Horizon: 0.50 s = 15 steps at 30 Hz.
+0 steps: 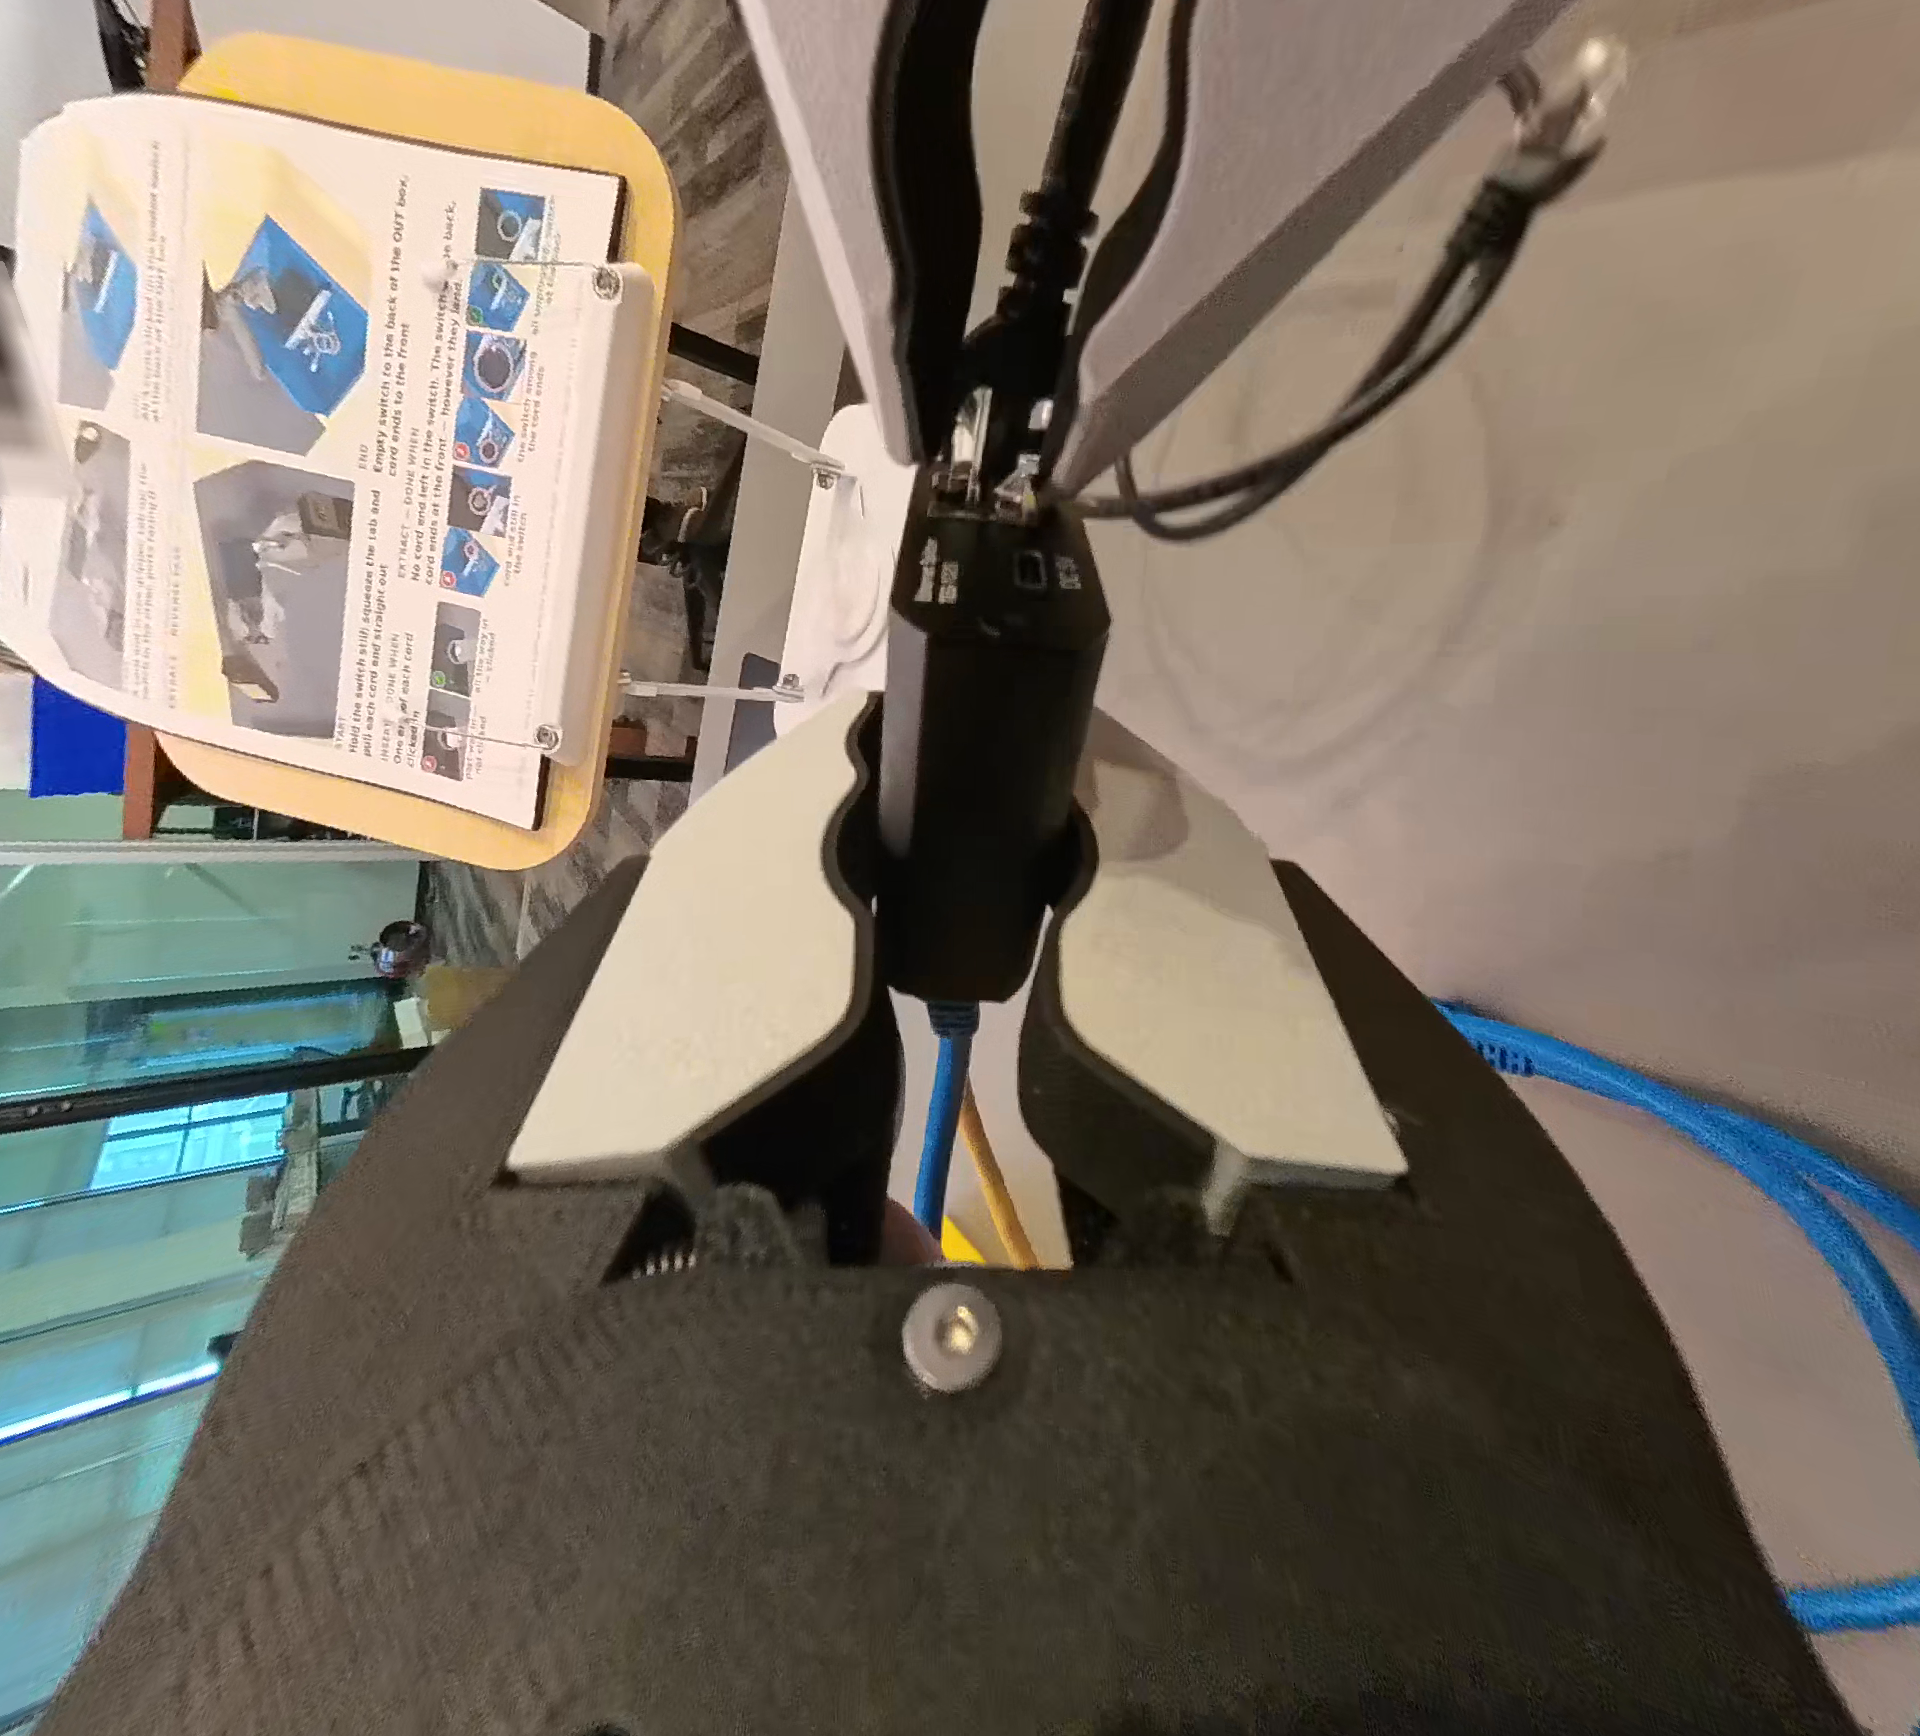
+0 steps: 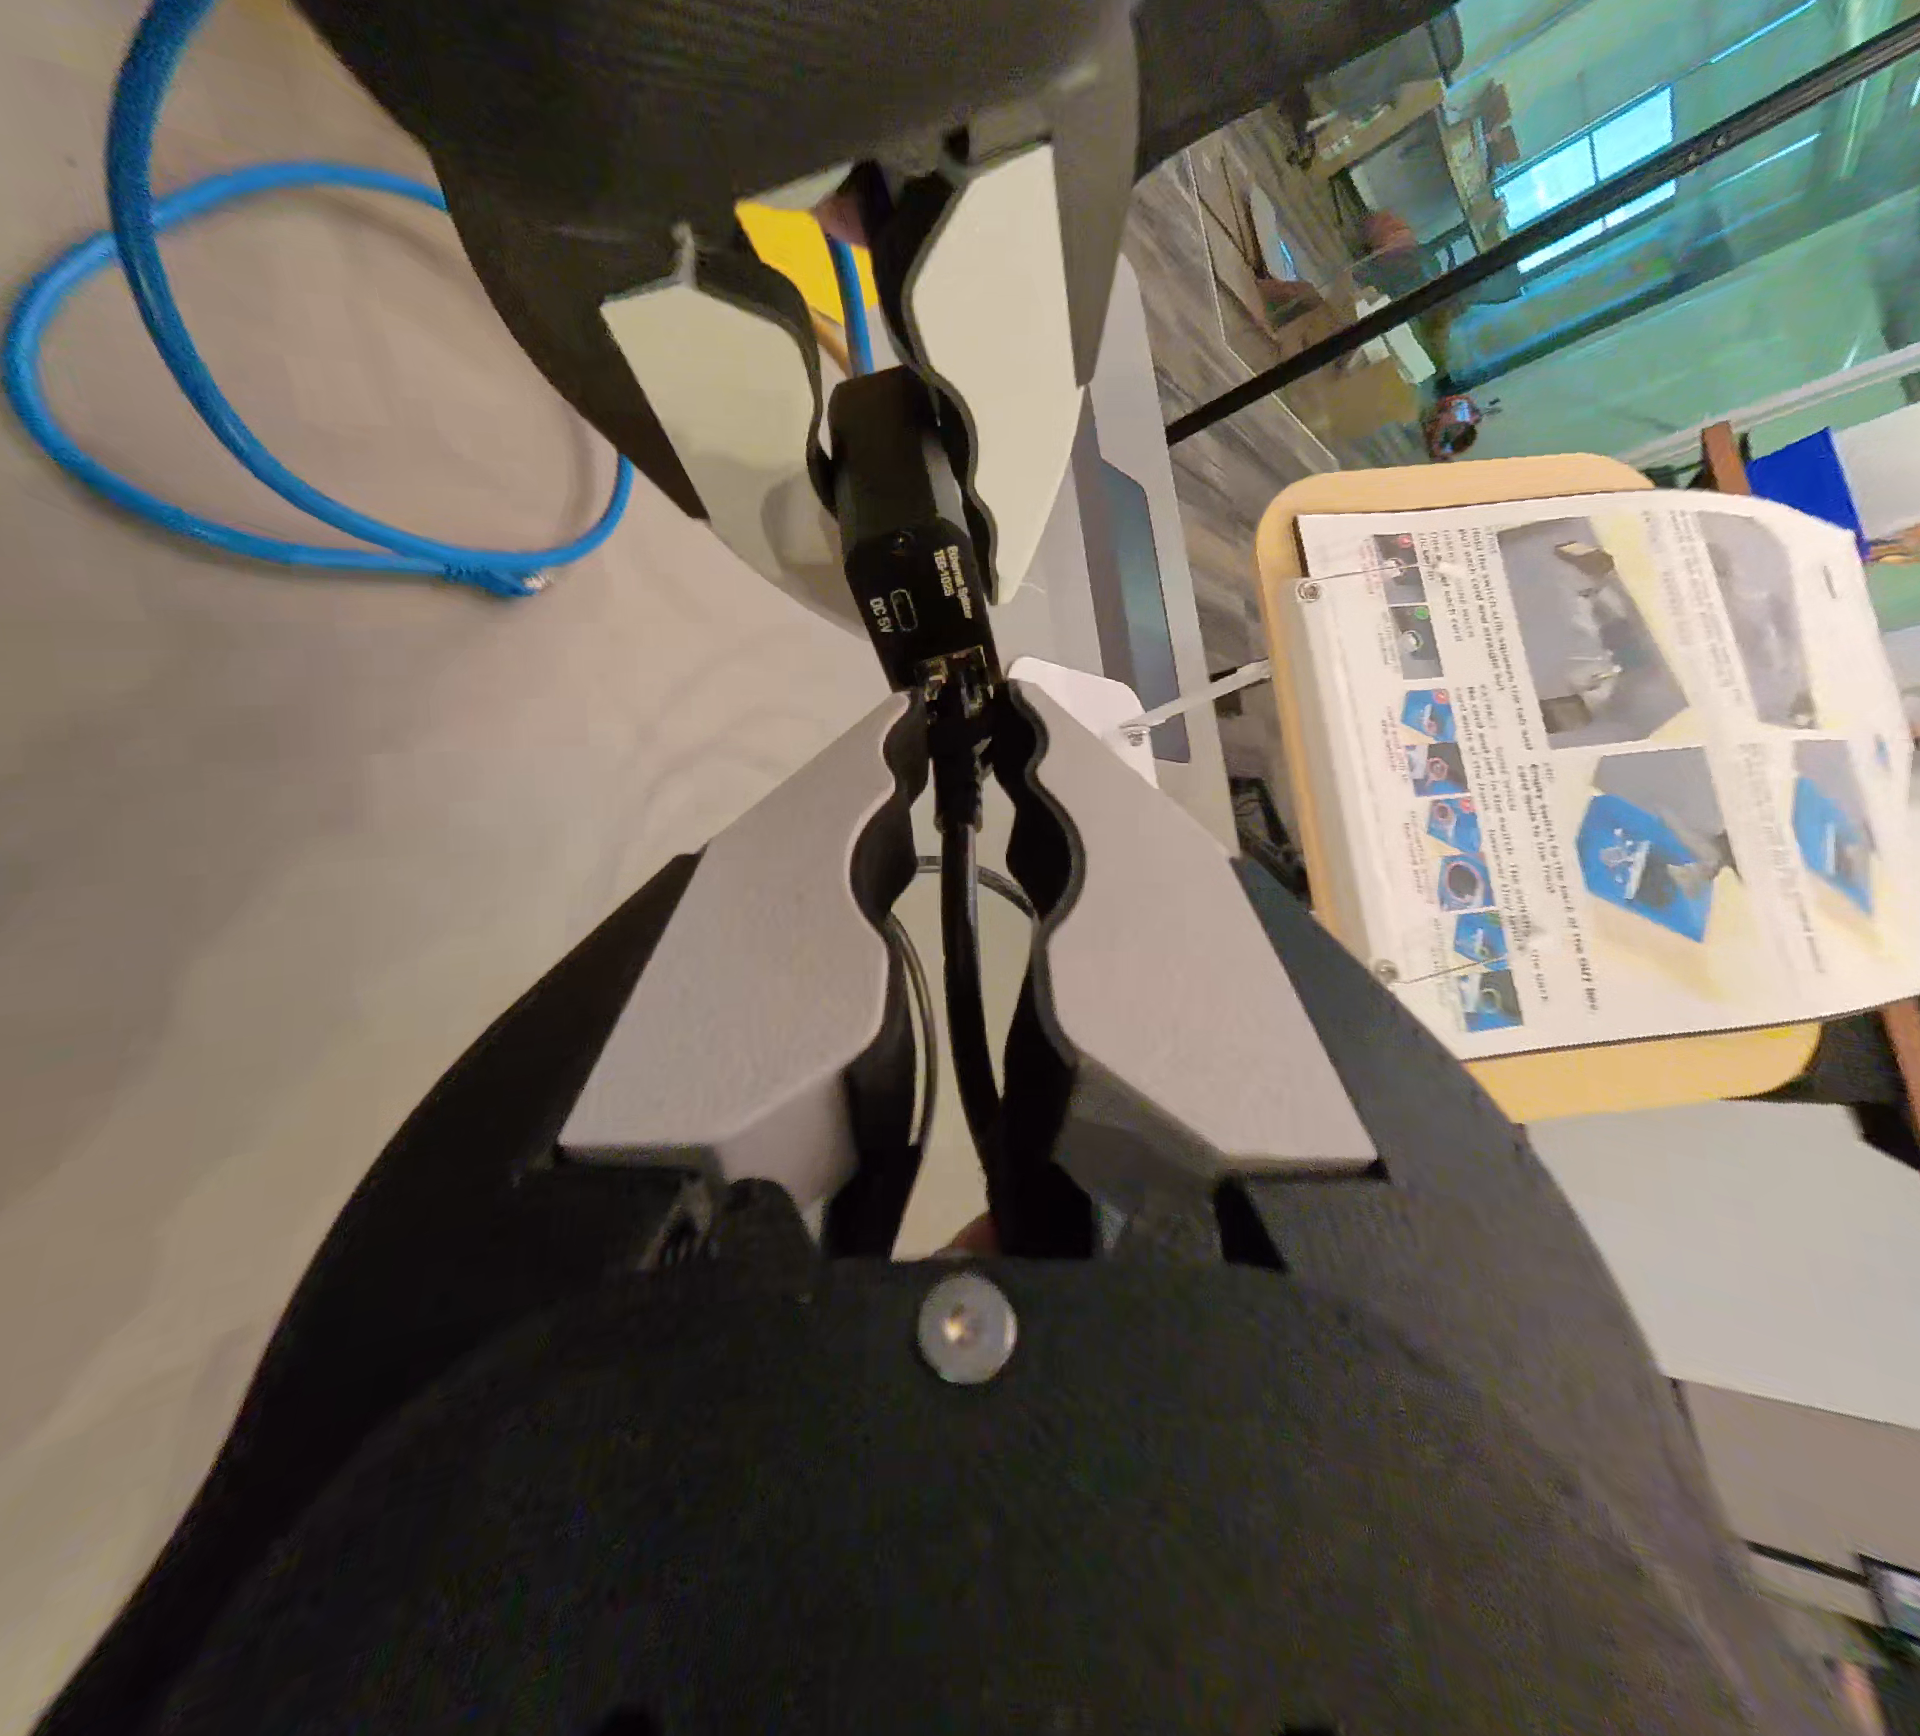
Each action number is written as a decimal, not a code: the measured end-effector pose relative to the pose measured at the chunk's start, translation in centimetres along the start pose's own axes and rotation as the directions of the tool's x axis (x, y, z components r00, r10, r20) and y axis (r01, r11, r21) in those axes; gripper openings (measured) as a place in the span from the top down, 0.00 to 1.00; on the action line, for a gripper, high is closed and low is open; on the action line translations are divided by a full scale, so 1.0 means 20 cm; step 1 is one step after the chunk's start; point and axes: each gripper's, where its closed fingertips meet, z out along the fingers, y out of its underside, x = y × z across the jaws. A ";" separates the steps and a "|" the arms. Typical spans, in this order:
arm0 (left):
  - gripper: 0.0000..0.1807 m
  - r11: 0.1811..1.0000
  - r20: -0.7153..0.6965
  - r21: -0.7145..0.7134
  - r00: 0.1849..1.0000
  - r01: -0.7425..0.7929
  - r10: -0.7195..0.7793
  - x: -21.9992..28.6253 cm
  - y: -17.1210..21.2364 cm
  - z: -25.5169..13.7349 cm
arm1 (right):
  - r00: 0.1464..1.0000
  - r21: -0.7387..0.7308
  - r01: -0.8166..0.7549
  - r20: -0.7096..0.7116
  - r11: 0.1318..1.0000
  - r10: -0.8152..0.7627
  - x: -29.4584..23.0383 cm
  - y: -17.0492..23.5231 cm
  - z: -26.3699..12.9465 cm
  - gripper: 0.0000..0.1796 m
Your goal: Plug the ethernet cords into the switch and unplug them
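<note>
Left claw [image 1: 977,813] clamped on the black ethernet switch [image 1: 992,730], held off the worktop [image 1: 1558,647] with its port end facing away from the camera. White lettering printed on the switch casing beside a small socket, not transcribed here. Right claw [image 2: 961,720] closed on the black ethernet cord [image 2: 961,938] at its plug, right against the switch's port face; whether the plug is fully seated cannot be told. Second black cord end [image 1: 1527,159] hanging loose beyond, off to the right in the left wrist view, its clear plug blurred. Blue ethernet cord [image 2: 312,502] plugged into the near end of the switch, running down between the left claw's fingers and looping across the grey worktop, its free plug lying flat there. Yellow cord [image 1: 992,1187] just beside the blue one under the switch. Off past the worktop edge, an illustrated instruction sheet [image 2: 1621,751] with photos and printed text, held on a pale wooden board [image 2: 1662,1084].
</note>
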 end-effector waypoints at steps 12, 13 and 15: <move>0.86 0.976 0.029 -0.028 0.976 -0.215 0.215 -0.02 -0.07 -0.03 | 0.993 0.043 0.108 -0.055 0.993 -0.106 0.00 -0.02 0.01 0.94; 0.86 0.974 0.045 -0.044 0.974 -0.221 0.223 -0.02 -0.07 -0.02 | 0.989 0.028 0.132 -0.070 0.991 -0.129 0.00 -0.02 0.02 0.94; 0.85 0.973 0.020 -0.072 0.975 -0.221 0.223 0.00 -0.06 -0.01 | 0.990 0.008 0.130 -0.062 0.992 -0.129 -0.01 0.00 0.03 0.94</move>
